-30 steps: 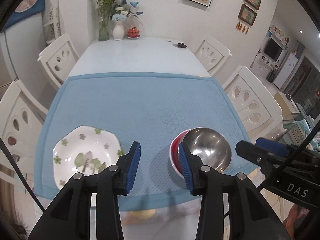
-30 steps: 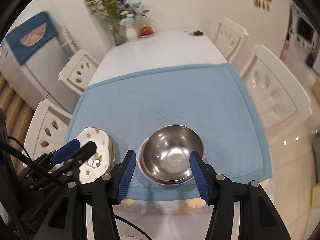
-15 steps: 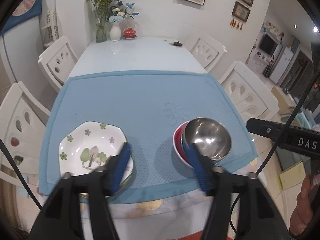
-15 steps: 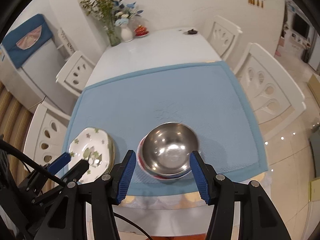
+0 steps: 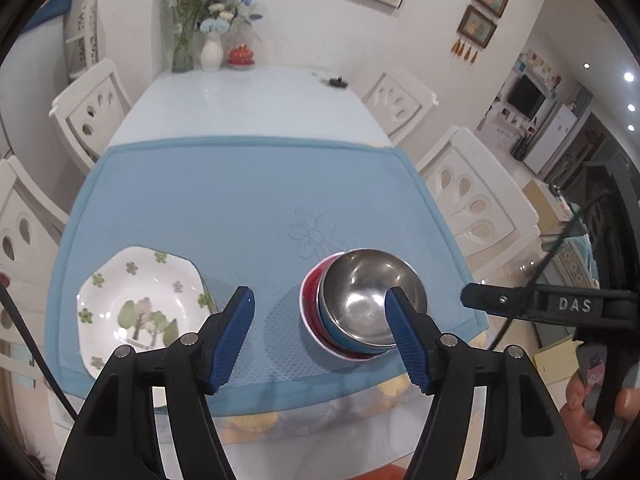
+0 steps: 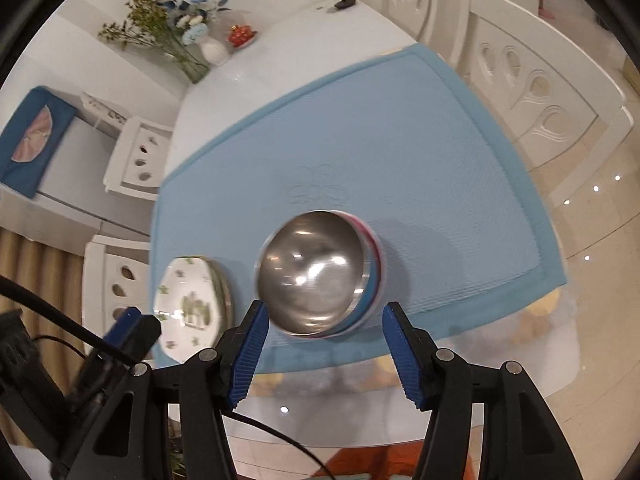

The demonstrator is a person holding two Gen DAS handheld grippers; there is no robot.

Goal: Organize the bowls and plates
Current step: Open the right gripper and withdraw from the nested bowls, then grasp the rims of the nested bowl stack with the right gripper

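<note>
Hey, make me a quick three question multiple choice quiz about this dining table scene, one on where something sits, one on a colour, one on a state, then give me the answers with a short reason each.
1. Where does the steel bowl sit?
A. Nested on top of the bowl stack
B. Alone on the bare table
C. On a chair

2. What colour is the mat under the dishes?
A. Red
B. Light blue
C. Green

3. What is between the left gripper's fingers?
A. The flower-print plate
B. A vase
C. Nothing

Answers:
1. A, since a blue rim and the red and white bowl show beneath it.
2. B, as the light blue mat covers the near half of the white table.
3. C, as its jaws stand apart with only mat between them; the flower-print plate lies off to the left.
</note>
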